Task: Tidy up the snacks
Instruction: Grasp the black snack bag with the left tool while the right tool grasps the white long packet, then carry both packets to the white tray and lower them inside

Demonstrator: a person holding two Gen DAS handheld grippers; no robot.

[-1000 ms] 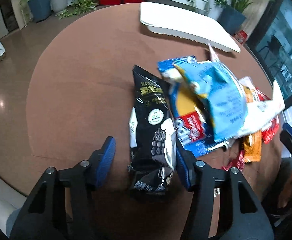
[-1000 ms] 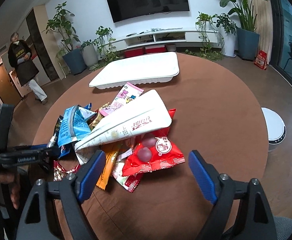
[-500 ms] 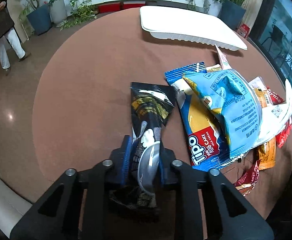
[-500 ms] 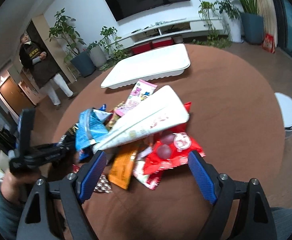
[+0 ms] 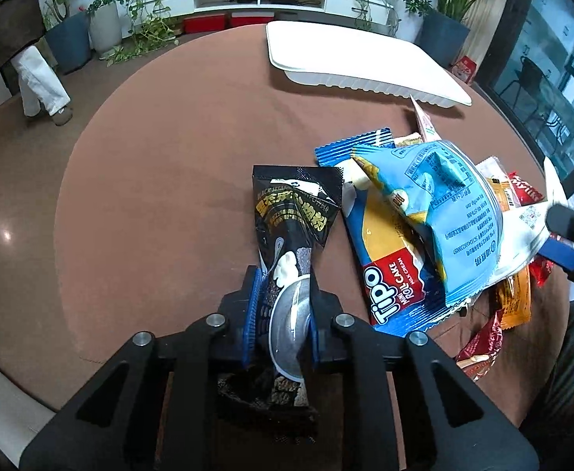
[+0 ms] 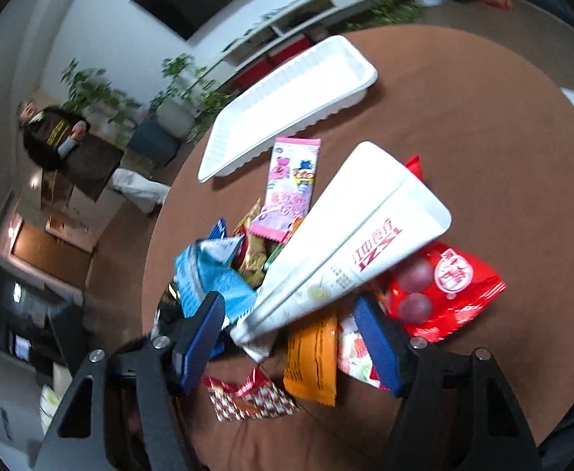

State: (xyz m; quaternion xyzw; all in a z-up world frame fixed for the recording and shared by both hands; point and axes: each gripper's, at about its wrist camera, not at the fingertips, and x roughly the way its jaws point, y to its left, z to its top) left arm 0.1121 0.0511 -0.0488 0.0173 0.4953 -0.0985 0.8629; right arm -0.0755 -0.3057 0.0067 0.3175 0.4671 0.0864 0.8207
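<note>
Jaws: your left gripper (image 5: pixel 281 327) pinches the black packet (image 5: pixel 291 231) | right gripper (image 6: pixel 293 337) closing, straddling the white packet's (image 6: pixel 350 243) near end | tray (image 6: pixel 287 98) straight beyond

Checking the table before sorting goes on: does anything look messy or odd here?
Yes. The snacks lie in a jumbled heap, with the big white packet propped aslant across the others. The white tray is bare. The left gripper pinches the black packet, crumpling it.
</note>
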